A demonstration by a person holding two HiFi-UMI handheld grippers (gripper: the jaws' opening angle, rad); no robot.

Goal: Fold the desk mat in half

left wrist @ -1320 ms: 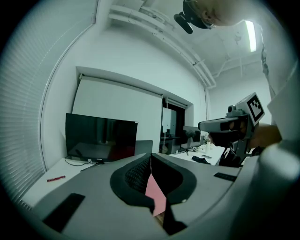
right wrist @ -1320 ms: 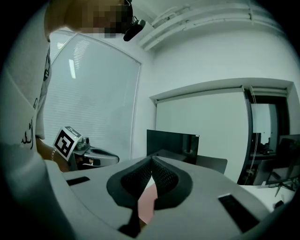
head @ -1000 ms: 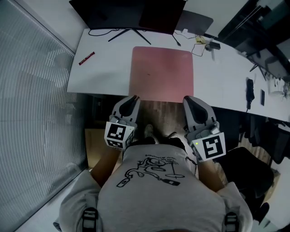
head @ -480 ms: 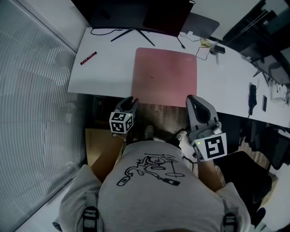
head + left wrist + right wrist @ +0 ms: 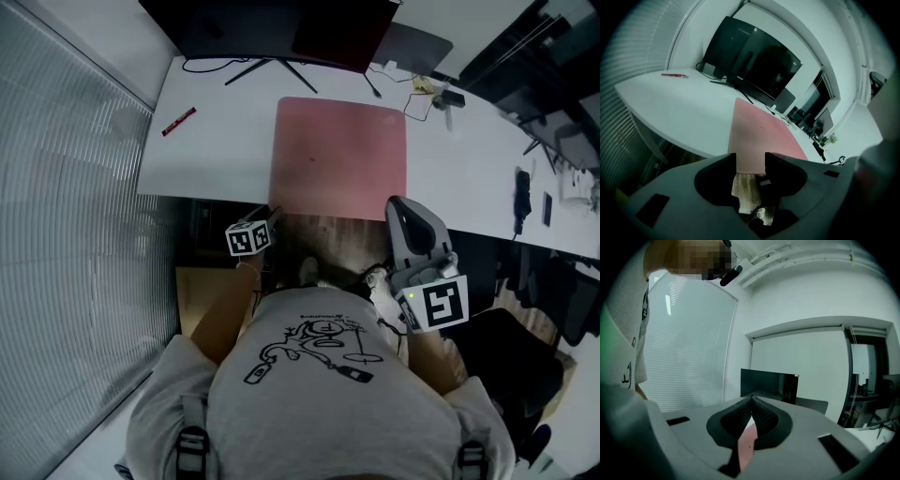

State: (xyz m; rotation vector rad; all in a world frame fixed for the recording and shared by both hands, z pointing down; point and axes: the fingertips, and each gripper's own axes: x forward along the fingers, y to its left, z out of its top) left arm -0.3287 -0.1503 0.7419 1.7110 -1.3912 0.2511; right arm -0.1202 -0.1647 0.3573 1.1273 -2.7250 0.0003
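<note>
Head view first: a flat pink rectangular desk mat lies unfolded on the white bench, its near edge flush with the bench's front edge. The left gripper hangs just below that front edge, nose tipped downward, the bare forearm dropped close to the person's body. Its jaws have just been opening and now stand released. Only wooden floor and the mat's near edge show through the gap, and nothing is pinched.

The right gripper sits at the bench's front edge by the mat's near right corner, held about level, jaws clenched tip to tip. A sliver of pink shows behind the tips. I judge that to be mat seen beyond them rather than gripped, since the mat lies flat.

To do this step well, I'd say both jaws should bite the two near corners together — evenly — so the near edge lifts straight and lands square on the mat's far edge, toward the back of the bench.
</note>
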